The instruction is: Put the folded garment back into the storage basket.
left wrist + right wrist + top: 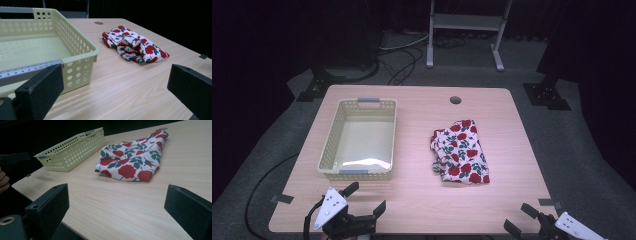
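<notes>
1. My left gripper (pixel 366 197) hung over the near left corner of the pale wood-grain table (pixel 422 145), its black jaws spread wide with nothing between them
2. My right gripper (pixel 521 218) sat at the near right corner of the table, jaws likewise spread wide and empty
3. The crumpled white cloth printed with red roses and green leaves (pixel 460 152) lay flat on the table, right of centre, well apart from both grippers
4. In the left gripper view the cloth (pixel 134 44) lay ahead and to the right of the gap between the jaws; in the right gripper view it (pixel 133 157) lay straight ahead, between the two jaws as framed but far beyond them
5. The pale yellow perforated plastic basket with grey handle strips (pixel 332 145) stood on the left half of the table, near the cloth without touching it, and held nothing
6. The basket's near wall (pixel 80 70) stood just beyond my left gripper's left jaw; whether they touched I could not tell
7. A small round hole (pixel 455 100) marked the table's far edge, beyond the cloth
</notes>
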Action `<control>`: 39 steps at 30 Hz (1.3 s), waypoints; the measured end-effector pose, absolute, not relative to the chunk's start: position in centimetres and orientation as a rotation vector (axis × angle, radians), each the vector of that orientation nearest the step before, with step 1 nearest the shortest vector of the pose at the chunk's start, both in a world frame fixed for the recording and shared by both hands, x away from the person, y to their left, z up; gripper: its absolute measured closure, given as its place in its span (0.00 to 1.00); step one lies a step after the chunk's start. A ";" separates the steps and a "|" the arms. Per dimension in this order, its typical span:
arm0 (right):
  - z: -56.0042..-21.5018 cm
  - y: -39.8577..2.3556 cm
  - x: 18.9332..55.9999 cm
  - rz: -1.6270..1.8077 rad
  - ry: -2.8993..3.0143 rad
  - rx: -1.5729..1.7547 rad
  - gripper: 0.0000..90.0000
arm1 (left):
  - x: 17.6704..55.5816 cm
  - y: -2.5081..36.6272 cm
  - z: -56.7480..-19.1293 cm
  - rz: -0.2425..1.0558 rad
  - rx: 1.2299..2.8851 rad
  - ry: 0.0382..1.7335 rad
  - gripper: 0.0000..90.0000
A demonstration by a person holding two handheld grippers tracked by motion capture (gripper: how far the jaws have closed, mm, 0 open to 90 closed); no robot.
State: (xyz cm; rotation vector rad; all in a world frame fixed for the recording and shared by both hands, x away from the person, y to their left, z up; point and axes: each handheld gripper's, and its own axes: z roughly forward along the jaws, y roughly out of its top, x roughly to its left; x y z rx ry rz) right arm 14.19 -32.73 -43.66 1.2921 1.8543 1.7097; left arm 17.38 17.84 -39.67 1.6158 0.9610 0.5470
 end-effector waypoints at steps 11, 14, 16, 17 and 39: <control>-42.7 -32.3 14.6 1.701 1.831 1.266 0.06 | 17.3 17.8 -39.6 0.545 1.599 0.959 0.00; -42.4 -32.3 15.0 1.688 1.835 1.274 0.06 | 17.3 17.8 -39.6 0.545 1.601 0.957 0.00; -42.2 -32.3 15.3 1.676 1.841 1.270 0.06 | 17.2 17.8 -39.5 0.545 1.600 0.955 0.00; -42.0 -32.2 15.5 1.668 1.844 1.264 0.06 | 17.2 17.9 -39.5 0.545 1.598 0.954 0.00; -39.3 -29.9 20.1 1.608 1.964 1.201 0.06 | 17.4 18.4 -39.5 0.535 1.583 0.966 0.00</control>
